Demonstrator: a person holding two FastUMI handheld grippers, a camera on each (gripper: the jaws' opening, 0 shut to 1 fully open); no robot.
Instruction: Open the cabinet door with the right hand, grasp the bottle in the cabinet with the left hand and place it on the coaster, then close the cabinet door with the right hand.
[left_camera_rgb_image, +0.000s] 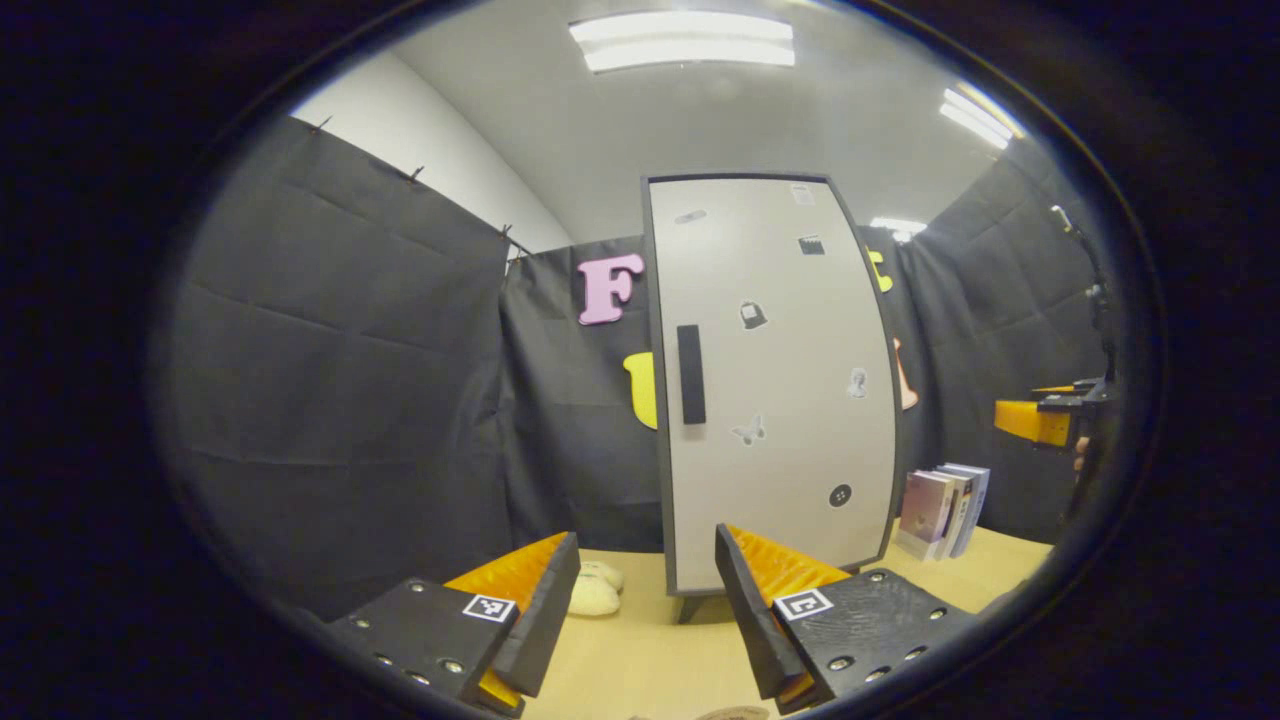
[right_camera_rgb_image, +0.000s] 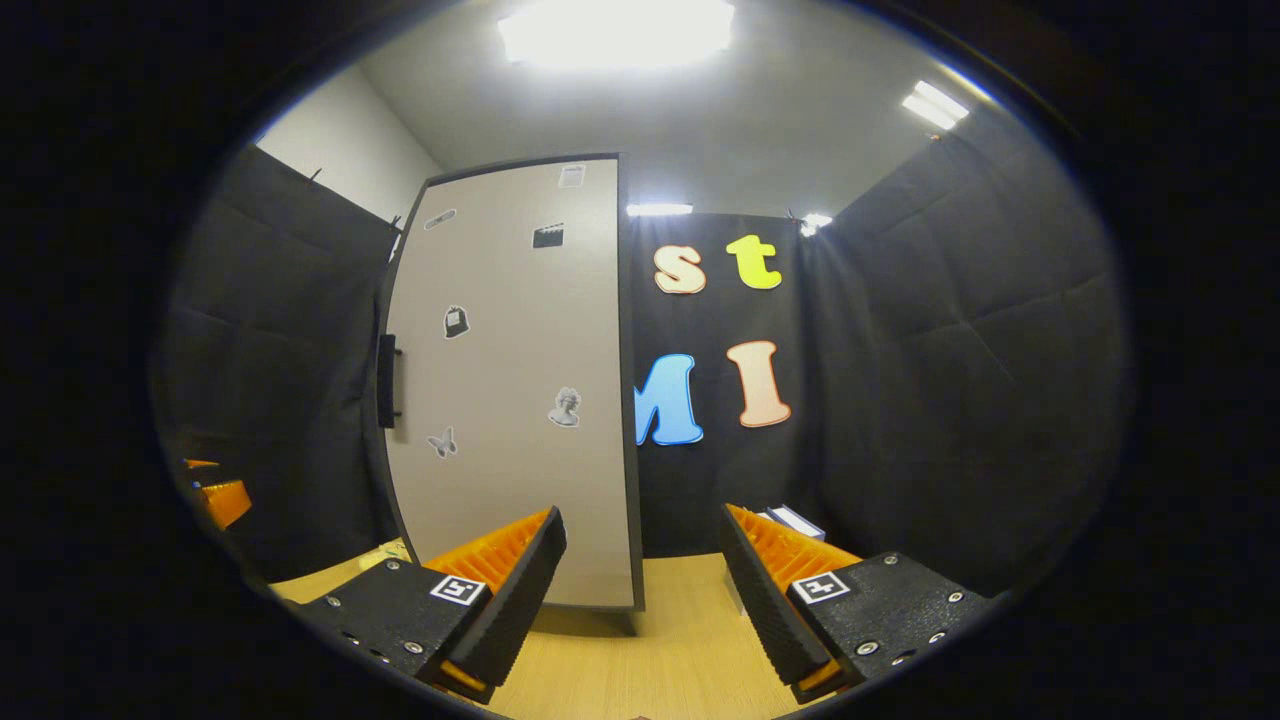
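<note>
While the cabinet door (left_camera_rgb_image: 770, 380) stands closed, both hand-held grippers (left_camera_rgb_image: 640, 600) (right_camera_rgb_image: 640, 590) gape empty.

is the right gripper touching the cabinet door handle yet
Apart. In the right gripper view the right gripper is open and empty, and the cabinet door handle sits far up and left of its fingers, with bare door between.
</note>
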